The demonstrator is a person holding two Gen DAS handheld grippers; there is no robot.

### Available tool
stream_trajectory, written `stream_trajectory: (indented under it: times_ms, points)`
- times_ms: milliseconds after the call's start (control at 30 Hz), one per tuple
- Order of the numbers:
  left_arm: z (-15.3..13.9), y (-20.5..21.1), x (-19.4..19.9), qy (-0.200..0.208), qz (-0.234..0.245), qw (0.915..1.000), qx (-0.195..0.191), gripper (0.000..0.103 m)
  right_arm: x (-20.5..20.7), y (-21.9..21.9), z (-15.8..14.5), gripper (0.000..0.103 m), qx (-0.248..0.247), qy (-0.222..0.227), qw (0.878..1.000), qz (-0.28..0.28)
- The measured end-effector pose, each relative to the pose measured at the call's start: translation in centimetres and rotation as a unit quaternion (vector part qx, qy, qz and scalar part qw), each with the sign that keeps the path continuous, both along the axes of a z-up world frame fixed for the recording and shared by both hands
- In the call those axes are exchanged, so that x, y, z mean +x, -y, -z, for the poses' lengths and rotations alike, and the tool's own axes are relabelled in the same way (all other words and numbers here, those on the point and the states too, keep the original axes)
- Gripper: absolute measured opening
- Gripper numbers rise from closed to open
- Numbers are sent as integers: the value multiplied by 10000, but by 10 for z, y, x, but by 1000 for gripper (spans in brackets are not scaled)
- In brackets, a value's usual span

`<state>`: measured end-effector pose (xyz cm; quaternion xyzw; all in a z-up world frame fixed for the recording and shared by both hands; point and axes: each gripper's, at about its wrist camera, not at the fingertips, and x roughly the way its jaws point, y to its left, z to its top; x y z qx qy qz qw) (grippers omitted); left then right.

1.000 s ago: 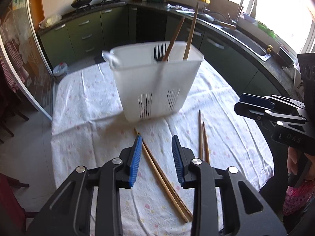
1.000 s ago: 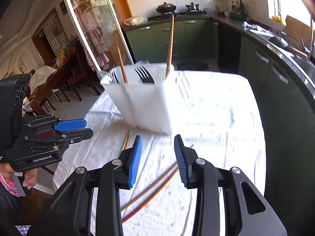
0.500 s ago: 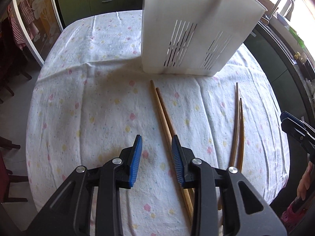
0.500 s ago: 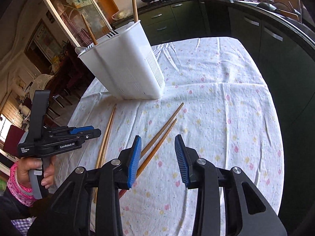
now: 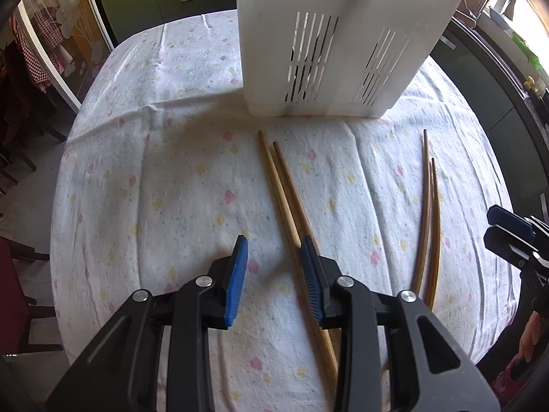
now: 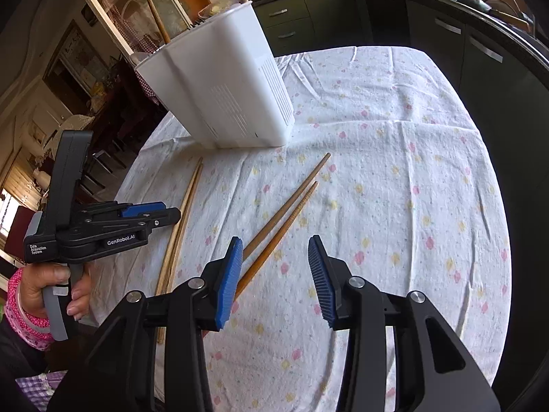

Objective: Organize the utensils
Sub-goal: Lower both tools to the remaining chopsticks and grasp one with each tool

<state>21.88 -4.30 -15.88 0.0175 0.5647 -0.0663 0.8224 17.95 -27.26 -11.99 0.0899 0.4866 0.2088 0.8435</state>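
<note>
- Left wrist view: the left hand-held gripper (image 5: 272, 271) hangs low over the near part of the worktop (image 5: 144, 178), jaws parted and empty. The light chopstick pair (image 5: 286, 195) passes under its right-hand pad, not squarely between the pads; in my judgement the gripper must shift sideways before closing.
- The white utensil holder (image 5: 329, 37) stands toward the far edge of the worktop, slotted wall facing the camera, probably placed within reach of both hands as the drop-off.
- The dark chopstick pair (image 5: 427, 223) lies nearer the right edge, sticks almost parallel, well apart from the light pair. The right hand-held gripper (image 5: 507, 233) shows at that edge.
- Right wrist view: the right hand-held gripper (image 6: 274, 273) is open, having just widened, with nothing between the pads. The dark chopstick pair (image 6: 284, 219) runs under its left-hand pad, thin ends aimed at the utensil holder (image 6: 223, 86).
- The holder already carries wooden handles (image 6: 156, 15) upright, so sorting appears partly done; four sticks remain flat on the cloth.
- The left hand-held gripper (image 6: 171, 214) is held by a person's hand (image 6: 51, 292) over the light chopstick pair (image 6: 182, 219), near the left edge. Each tool seems assigned its own pair.
</note>
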Motion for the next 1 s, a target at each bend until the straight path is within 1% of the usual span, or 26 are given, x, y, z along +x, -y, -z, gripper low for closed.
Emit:
stream_trajectory:
  times_ms: [100, 200, 300, 367, 500, 567, 667, 700, 800, 867, 967, 1000]
  points:
    - [-1, -4, -2, -17, 10, 10000, 11, 32, 1, -8, 10, 40, -153, -77, 9999, -6]
    - [-1, -10, -3, -39, 17, 10000, 8, 31, 1, -21, 15, 40, -500, 3, 9987, 36]
    - [4, -12, -2, -119, 28, 9999, 6, 31, 2, -35, 21, 40, -696, 17, 9976, 14]
    - [5, -11, -3, -51, 71, 9999, 58, 31, 3, -43, 24, 40, -846, 65, 9964, 6]
    - [1, -13, -4, -46, 55, 9999, -150, 31, 1, -58, 32, 40, -1342, 93, 9909, -51]
    - [-2, -15, -4, 9, 70, 9998, -169, 31, -1, -57, 31, 42, -1547, 144, 9878, -52]
    - [-3, -17, -4, -24, 87, 9997, -245, 31, -3, -48, 33, 42, -1920, 110, 9813, 40]
    - [-3, -17, -4, -20, 86, 9996, -252, 31, -2, -44, 35, 42, -1874, 64, 9822, 65]
    - [-3, -18, -4, -27, 69, 9995, -295, 31, -1, -38, 33, 42, -1332, -64, 9911, 5]
    - [-4, -17, -4, -15, 73, 9995, -305, 31, 0, -43, 32, 42, -1377, 33, 9905, 50]
    - [-7, -11, -6, -5, 156, 9993, -330, 31, 9, -42, 25, 42, -1051, 191, 9941, 192]
    - [-8, -9, -7, 9, 172, 9993, -338, 31, 14, -43, 23, 42, -1013, 201, 9944, 227]
